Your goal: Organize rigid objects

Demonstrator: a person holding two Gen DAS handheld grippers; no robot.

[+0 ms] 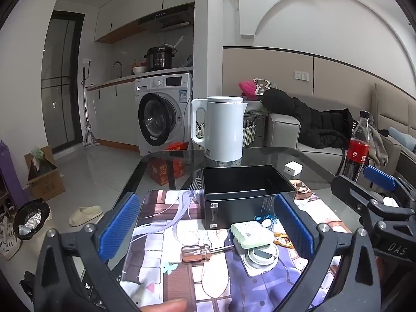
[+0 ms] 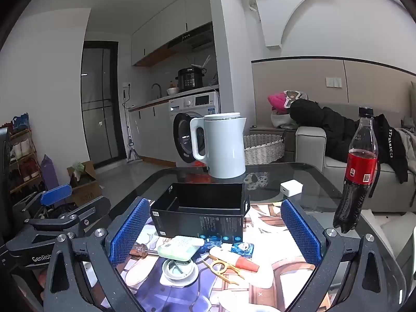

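Two claws are shown poised over a glass table [image 1: 166, 156] on which small items lie loose on a printed mat [image 1: 166, 223]. The left claw [image 1: 205, 226] is spread wide and holds nothing; the right claw [image 2: 215, 231] is likewise spread wide and empty. An open black box [image 2: 200, 218] stands on the mat just beyond the clutter and is judged to be the container meant for the items. Directly in front of it lie a pale green case [image 2: 180, 249], a screwdriver [image 1: 202, 252] with a clear handle, a round white dish [image 2: 179, 270], a yellow plastic tool [image 2: 223, 269] and a white tube with an orange cap [image 2: 234, 258]. A white kettle [image 1: 221, 127] stands behind the box, with a small white cube [image 2: 291, 187] and a cola bottle [image 2: 358, 171] to the right.

The step in hand is judged to be the first pick. The green case is best approached from above, closed on across its shorter sides and lifted clear, since it rests partly on the dish, which could be dragged along. The bottle should be given room by the right claw.

The box floor is only partly seen, so its contents cannot be told. The screwdriver's tip is hidden under the case. The printing on the box and case is too small to read.
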